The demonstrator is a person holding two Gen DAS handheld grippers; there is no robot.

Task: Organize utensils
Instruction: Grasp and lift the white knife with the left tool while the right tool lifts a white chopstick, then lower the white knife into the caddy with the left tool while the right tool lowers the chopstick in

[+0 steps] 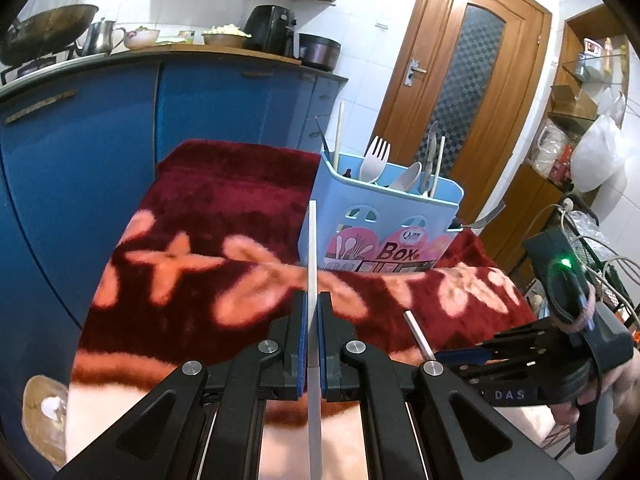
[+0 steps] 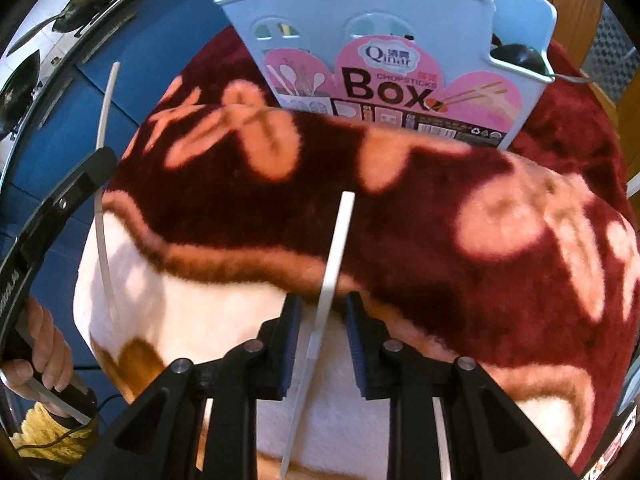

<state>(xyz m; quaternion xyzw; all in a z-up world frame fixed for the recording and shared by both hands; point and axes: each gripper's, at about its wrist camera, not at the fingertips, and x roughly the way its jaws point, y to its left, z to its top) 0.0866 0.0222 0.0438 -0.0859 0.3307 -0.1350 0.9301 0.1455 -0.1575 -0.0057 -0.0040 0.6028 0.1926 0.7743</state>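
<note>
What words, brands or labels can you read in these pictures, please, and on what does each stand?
"Qinar": pink label on the blue box, in the right wrist view.
"CHOPSTICKS": same label, above the big word.
"Box": same label; it also reads in the left wrist view.
"DAS": side of the right gripper.
Fine print and codes along the label's lower edge: too small to read.
Lettering on the left gripper: too blurred to read.

Maroon blanket [image 2: 460, 208] with peach flowers; pale-blue box [image 2: 360, 20], pink label.
</note>
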